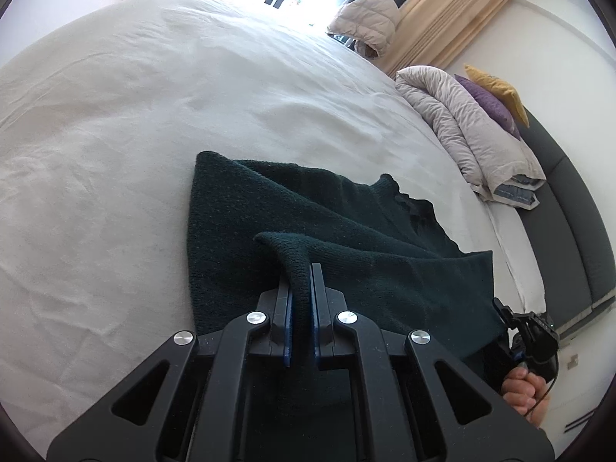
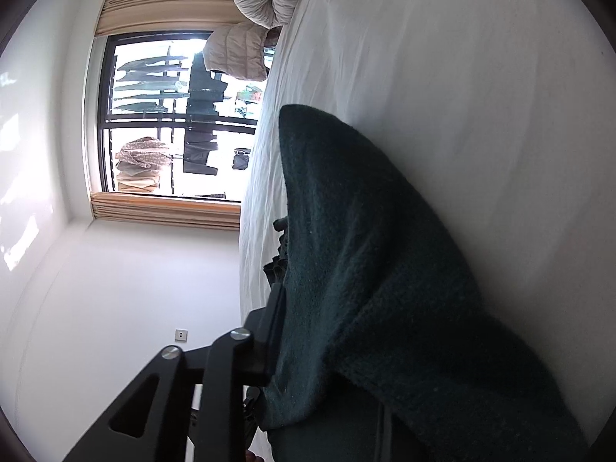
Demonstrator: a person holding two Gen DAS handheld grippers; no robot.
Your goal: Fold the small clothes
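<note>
A dark green knitted garment (image 1: 308, 208) lies on the white bed sheet (image 1: 154, 115). My left gripper (image 1: 302, 273) is shut on a raised fold of the garment's near edge, and the knit stands up between the blue pads. At the garment's right corner, my right gripper (image 1: 504, 308) is held by a hand (image 1: 523, 389). In the right wrist view the garment (image 2: 385, 269) drapes over that gripper. Only one black finger (image 2: 274, 315) shows beside the cloth, and the jaws are hidden.
A folded pale duvet (image 1: 469, 134) with purple and yellow cushions (image 1: 489, 100) lies by the dark headboard (image 1: 569, 211). A padded beige jacket (image 1: 365, 19) sits at the bed's far edge, before a bright window (image 2: 161, 115) with curtains. White sheet spreads left of the garment.
</note>
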